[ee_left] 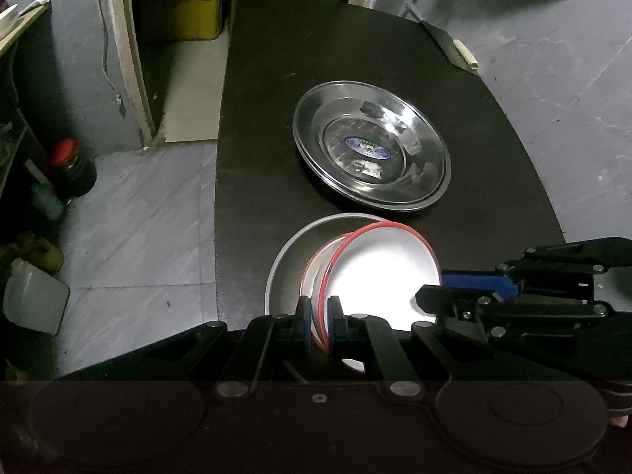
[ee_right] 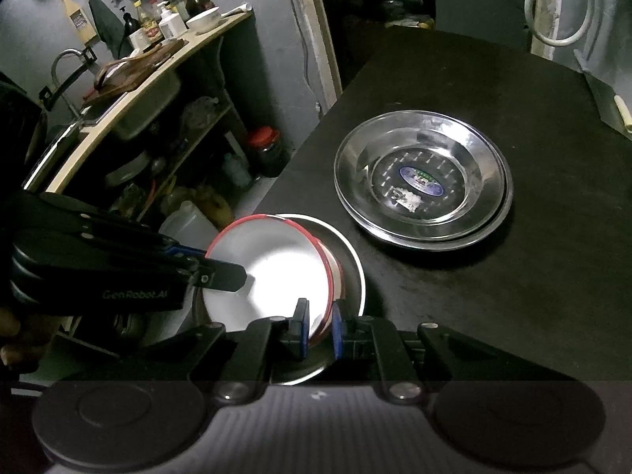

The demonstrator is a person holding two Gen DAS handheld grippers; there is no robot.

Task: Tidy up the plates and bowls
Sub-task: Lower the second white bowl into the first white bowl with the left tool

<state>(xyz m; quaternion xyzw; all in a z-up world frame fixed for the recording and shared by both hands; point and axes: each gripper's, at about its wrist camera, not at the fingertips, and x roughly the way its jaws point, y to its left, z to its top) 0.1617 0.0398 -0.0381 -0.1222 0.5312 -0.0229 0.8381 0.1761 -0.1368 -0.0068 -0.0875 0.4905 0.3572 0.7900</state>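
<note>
- Left gripper clamps near rim of white red-rimmed bowls; right gripper clamps opposite rim.
- Bowls tilted over white plate, table's near-left edge.
- Steel plates mid-table.

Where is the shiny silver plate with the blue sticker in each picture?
Left wrist view: the silver plate lies a little right of centre, on the black table, beyond the red-rimmed bowl.
Right wrist view: the silver plate lies right of centre, up and right of the same bowl.
Shared landmark: the red-lidded jar on the floor, left of the table.
</note>
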